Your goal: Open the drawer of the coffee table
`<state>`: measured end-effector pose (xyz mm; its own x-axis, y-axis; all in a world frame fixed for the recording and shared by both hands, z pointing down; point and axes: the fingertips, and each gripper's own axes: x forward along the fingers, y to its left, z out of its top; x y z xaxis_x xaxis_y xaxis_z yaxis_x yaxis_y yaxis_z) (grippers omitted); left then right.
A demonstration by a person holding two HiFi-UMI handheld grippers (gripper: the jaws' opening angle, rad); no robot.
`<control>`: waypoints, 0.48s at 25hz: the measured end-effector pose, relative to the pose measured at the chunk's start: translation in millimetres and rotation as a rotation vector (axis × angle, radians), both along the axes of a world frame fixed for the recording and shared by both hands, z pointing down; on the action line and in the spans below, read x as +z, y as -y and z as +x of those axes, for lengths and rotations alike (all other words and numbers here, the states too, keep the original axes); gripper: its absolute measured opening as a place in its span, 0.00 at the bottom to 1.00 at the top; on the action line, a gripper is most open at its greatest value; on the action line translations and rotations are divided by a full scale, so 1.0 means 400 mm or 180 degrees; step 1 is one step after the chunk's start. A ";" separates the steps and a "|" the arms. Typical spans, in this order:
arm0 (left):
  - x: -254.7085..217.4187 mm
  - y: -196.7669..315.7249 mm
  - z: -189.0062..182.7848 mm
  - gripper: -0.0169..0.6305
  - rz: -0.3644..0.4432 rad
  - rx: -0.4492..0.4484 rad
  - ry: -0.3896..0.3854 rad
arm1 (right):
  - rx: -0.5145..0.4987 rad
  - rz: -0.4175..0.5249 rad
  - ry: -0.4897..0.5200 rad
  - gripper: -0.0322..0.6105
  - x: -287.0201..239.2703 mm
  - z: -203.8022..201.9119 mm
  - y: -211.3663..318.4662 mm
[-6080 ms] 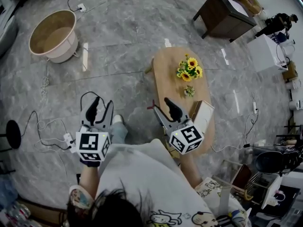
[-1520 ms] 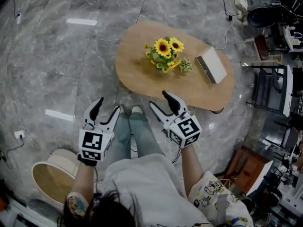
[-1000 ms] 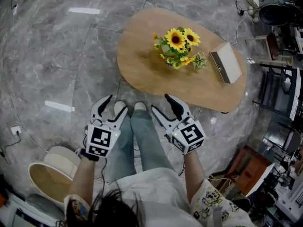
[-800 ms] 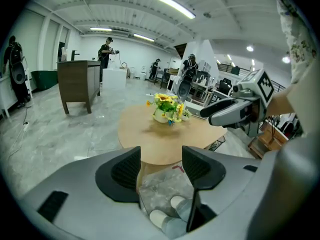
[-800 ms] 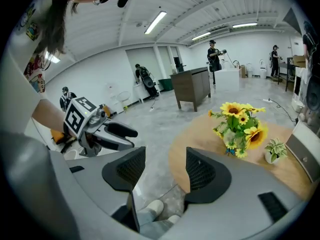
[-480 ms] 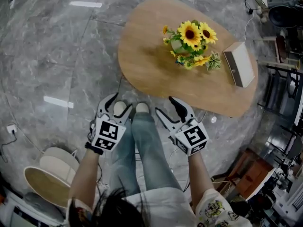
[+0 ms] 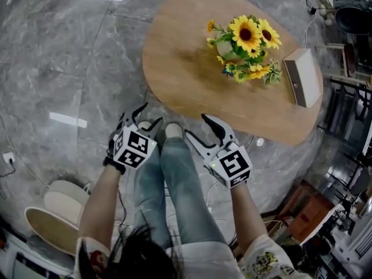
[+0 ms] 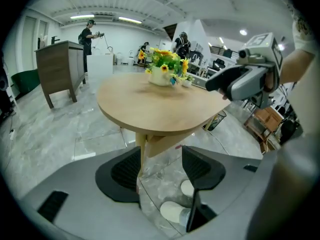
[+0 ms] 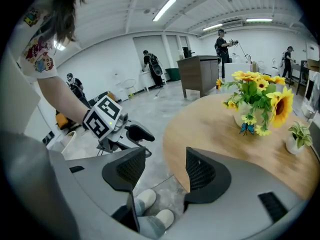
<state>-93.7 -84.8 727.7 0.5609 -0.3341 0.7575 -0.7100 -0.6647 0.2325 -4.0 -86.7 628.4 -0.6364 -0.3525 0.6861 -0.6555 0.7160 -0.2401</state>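
Two grippers empty, jaws apart: left gripper (image 7: 141, 116) and right gripper (image 7: 201, 130) held low just off near edge of coffee table (image 7: 186, 68), likely poised for reach under top. No drawer visible from above, presumably hidden beneath top. Left gripper view shows wooden piece (image 8: 162, 143) under top; whether drawer front, unclear. Sunflowers (image 7: 247, 36) and box (image 7: 303, 77) sit far right.

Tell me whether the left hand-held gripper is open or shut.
Open. In its own view, the left hand-held gripper has its jaws standing apart, with nothing gripped and only floor showing between them.
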 end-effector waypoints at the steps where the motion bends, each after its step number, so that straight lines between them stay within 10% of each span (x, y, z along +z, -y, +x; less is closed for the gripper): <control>1: 0.014 0.006 0.006 0.39 -0.0001 0.0049 0.0011 | 0.0002 -0.0007 -0.0005 0.39 0.008 -0.001 -0.001; 12: 0.115 0.050 0.066 0.39 0.0176 0.0693 0.0171 | 0.0003 -0.0127 -0.0024 0.39 0.052 0.004 -0.040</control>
